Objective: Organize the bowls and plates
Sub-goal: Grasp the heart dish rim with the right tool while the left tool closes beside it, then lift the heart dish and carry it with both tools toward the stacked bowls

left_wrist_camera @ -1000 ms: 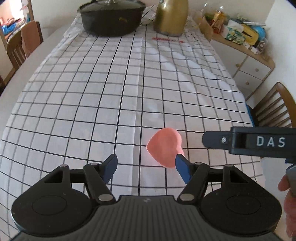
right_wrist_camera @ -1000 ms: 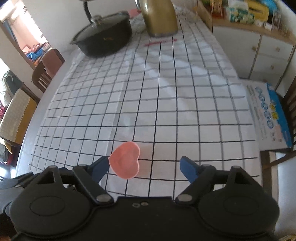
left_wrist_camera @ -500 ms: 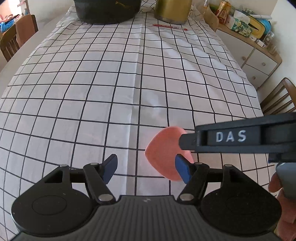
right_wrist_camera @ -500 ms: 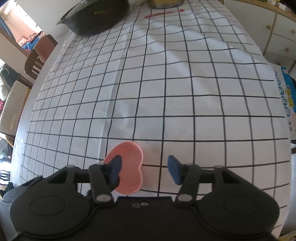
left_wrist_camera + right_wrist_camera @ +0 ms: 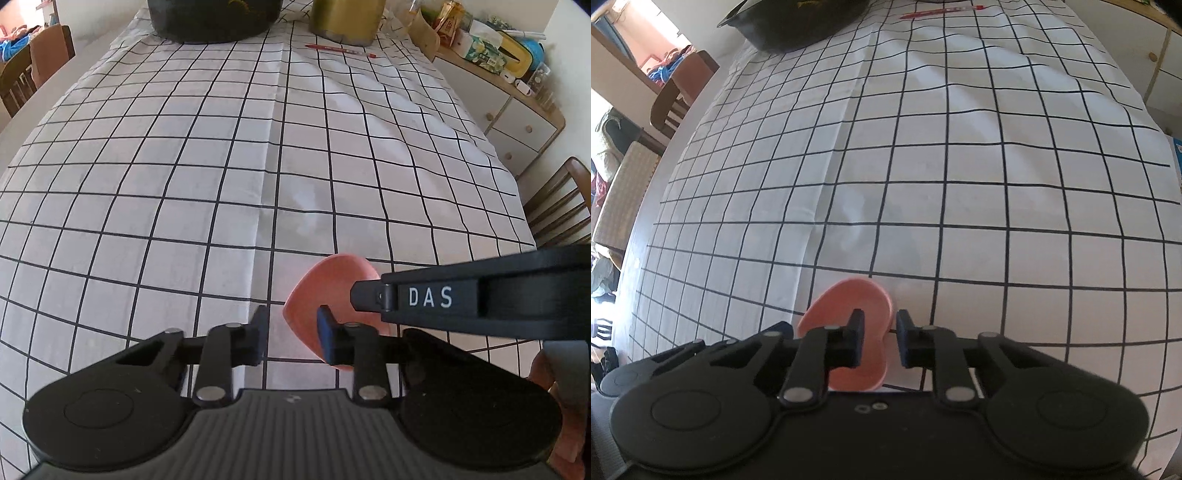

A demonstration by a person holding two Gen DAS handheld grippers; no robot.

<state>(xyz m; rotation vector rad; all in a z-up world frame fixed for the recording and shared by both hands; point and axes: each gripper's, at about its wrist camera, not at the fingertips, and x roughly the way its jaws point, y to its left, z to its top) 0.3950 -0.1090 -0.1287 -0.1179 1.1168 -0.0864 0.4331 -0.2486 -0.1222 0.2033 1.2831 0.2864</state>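
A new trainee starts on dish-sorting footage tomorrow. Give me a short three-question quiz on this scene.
1. What shape is the pink dish?
2. True or false: the red pen lies inside the dish.
3. The right gripper has its fingers: A) both inside the dish, B) one on either side of the dish's rim, C) well away from the dish.

Key
1. A heart.
2. False. It lies at the table's far end, near the gold vessel.
3. B. The fingers have just been closing, with the rim between them.
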